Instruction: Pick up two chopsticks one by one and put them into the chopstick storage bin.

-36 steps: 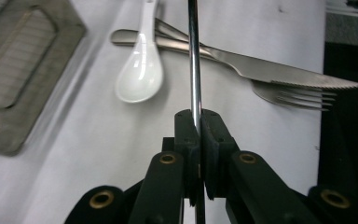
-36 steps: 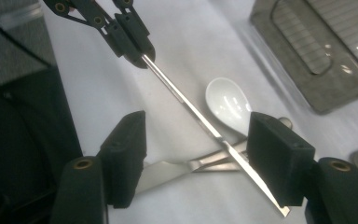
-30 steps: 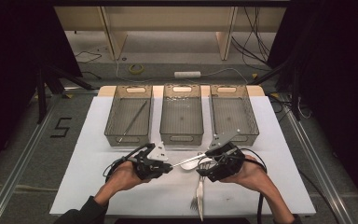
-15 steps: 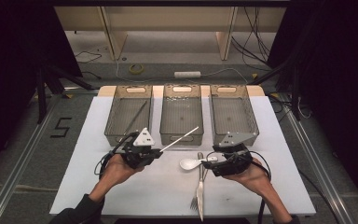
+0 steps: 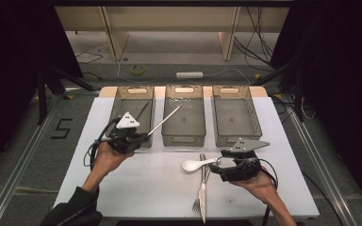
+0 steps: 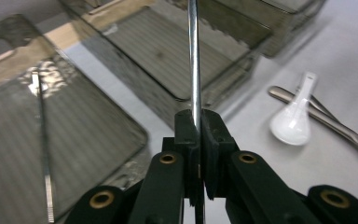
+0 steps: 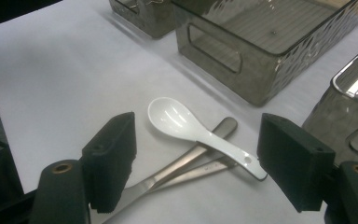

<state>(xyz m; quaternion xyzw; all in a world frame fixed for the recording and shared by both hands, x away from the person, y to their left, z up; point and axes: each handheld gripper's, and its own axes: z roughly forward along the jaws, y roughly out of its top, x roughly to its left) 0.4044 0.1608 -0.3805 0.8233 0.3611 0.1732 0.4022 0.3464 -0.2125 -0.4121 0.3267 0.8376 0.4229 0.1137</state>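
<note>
I am holding the thin shiny metal stick (image 6: 194, 56) tight in my left gripper (image 6: 199, 122), aiming it carefully into the left grey see-through bin (image 5: 131, 101), while my right gripper (image 7: 198, 161) is hanging wide open and empty by the white spoon (image 7: 196, 128).

Lots of bare white table (image 5: 136, 188) in front of the left gripper (image 5: 143, 135), easy to pass. Farther back, three grey bins side by side: left bin (image 5: 122, 101), middle bin (image 5: 184, 136), right bin (image 5: 233, 136), walls blocking a low path, thin gaps between. Near the right gripper (image 5: 217, 165), a white spoon (image 5: 194, 164), fork (image 5: 199, 197) and knife (image 5: 203, 207) lying in the way.
</note>
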